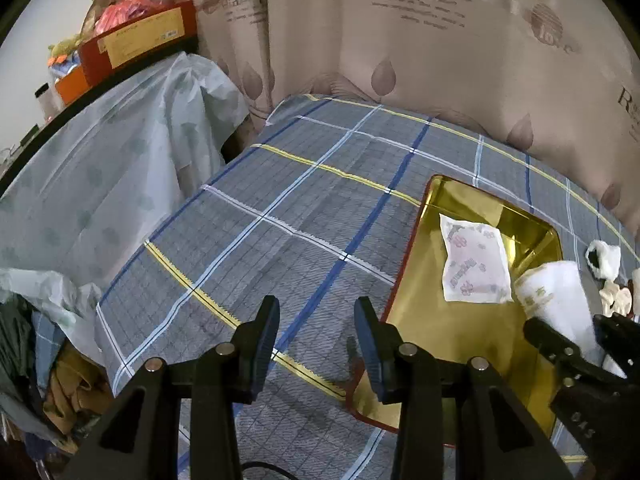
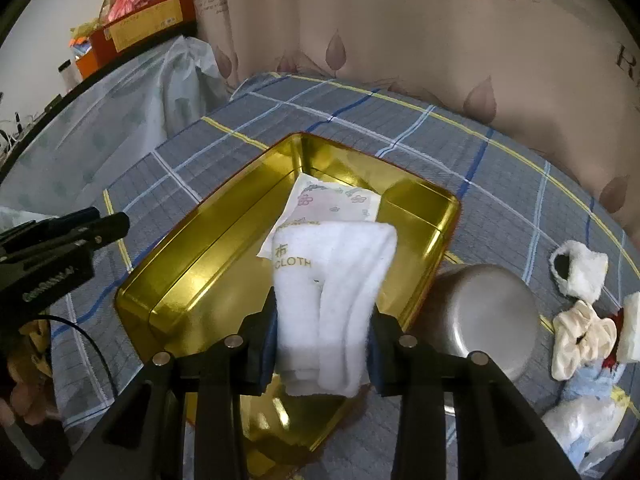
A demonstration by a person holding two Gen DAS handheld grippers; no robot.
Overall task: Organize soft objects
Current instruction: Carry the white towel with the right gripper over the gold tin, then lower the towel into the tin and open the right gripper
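Note:
My right gripper is shut on a folded white cloth lettered "CLOTH". It holds the cloth over the near part of an open gold tin. A flowered tissue packet lies flat inside the tin, further back. In the left wrist view the tin sits to the right, with the packet, the white cloth and the right gripper at its near right. My left gripper is open and empty above the checked bedspread, just left of the tin.
A grey metal bowl stands upside down right of the tin. Beyond it lie a white fluffy scrunchie, a cream scrunchie and a pale blue soft item. A plastic-covered surface with boxes rises at left. A curtain hangs behind.

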